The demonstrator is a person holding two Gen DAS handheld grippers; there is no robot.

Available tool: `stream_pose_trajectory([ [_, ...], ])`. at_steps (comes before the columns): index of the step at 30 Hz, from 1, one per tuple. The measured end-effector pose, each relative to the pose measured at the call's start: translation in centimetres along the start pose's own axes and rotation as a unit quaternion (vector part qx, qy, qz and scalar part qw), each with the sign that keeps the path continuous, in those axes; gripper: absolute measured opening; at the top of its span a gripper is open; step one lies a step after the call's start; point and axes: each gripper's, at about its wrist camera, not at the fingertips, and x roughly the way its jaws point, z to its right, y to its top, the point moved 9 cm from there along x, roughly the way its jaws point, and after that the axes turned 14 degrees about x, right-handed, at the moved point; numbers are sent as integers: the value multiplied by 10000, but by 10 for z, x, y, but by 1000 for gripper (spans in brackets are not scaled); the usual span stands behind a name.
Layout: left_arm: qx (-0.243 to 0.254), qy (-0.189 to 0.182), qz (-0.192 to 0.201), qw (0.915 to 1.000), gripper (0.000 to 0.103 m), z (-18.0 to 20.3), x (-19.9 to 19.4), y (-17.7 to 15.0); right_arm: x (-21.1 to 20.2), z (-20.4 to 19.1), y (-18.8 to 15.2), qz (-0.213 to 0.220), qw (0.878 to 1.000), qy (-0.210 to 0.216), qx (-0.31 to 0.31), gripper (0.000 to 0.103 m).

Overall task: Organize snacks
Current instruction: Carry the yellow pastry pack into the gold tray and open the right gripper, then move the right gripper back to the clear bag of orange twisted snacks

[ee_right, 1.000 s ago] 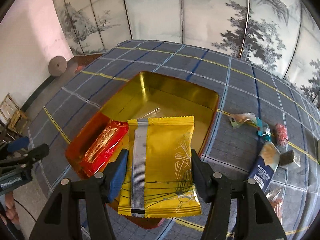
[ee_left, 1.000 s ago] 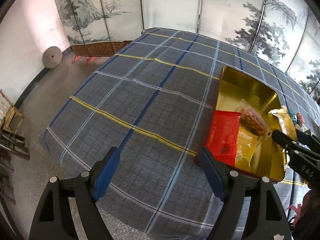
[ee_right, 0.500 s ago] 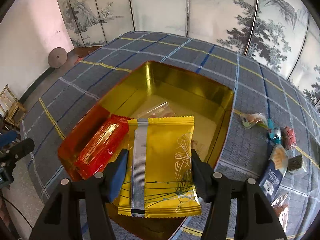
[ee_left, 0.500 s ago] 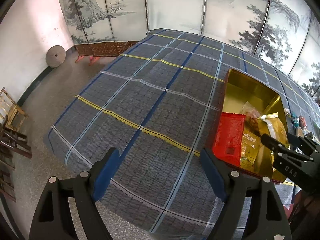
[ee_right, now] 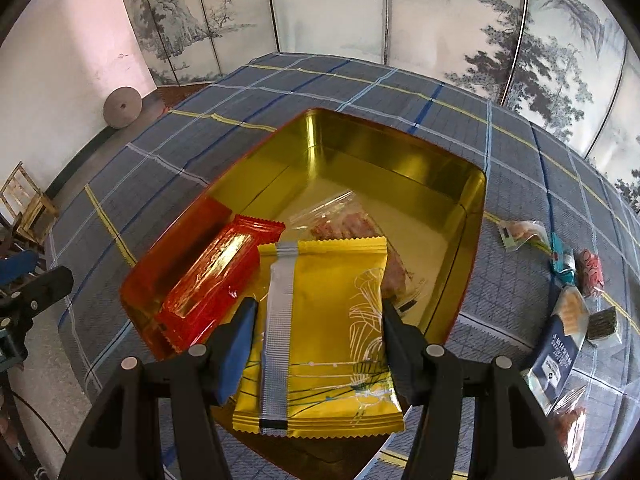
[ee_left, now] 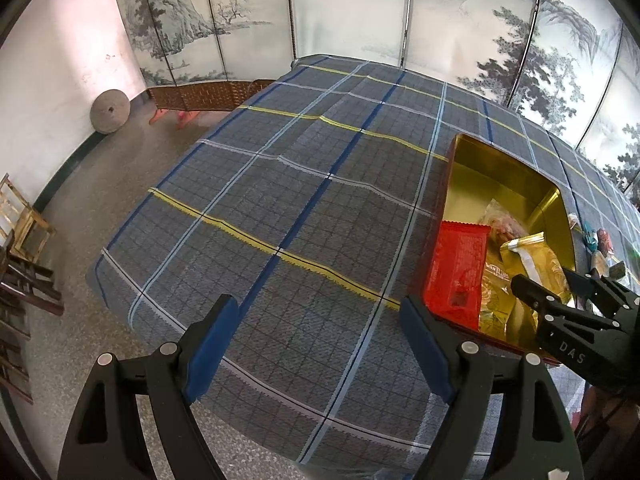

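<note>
My right gripper (ee_right: 316,332) is shut on a yellow snack packet (ee_right: 324,320) and holds it over the near end of a gold tin tray (ee_right: 400,160). In the tray lie a red packet (ee_right: 216,276) and a clear bag of reddish snacks (ee_right: 340,220). My left gripper (ee_left: 316,340) is open and empty, above the plaid tablecloth left of the tray (ee_left: 500,168). In the left wrist view the red packet (ee_left: 460,268), the yellow packet (ee_left: 536,260) and the right gripper (ee_left: 560,288) show at the right.
Several loose snacks lie on the cloth right of the tray, among them a dark blue packet (ee_right: 560,344) and a small red one (ee_right: 590,272). The table edge (ee_left: 132,300) drops to the floor at the left. Wooden chairs (ee_left: 20,220) stand at the far left.
My right gripper has carried the yellow packet forward over the tray, and the clear snack bag has come into view. My left gripper has drawn back and left.
</note>
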Motion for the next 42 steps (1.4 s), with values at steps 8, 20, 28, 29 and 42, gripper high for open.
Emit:
stream_pose_trajectory([
  [8,29,-8,6,10000,80,3,-1,0,2,-3,-5,-74,9999,74,-73,62],
  [20,106,-75,-5,9999,80,14,0,1,-9,-3,0,101,9996,153,-197,73],
  [28,226,-142,76,9996,80,29,-6,6,-31,14,-1,208,9992,290,-173,73],
  [29,243,-155,83,9995,80,32,-7,7,-34,19,-1,235,9993,255,-168,73],
  [42,734,-446,229,9960,80,87,-15,24,-76,149,-18,451,9980,-426,134,73],
])
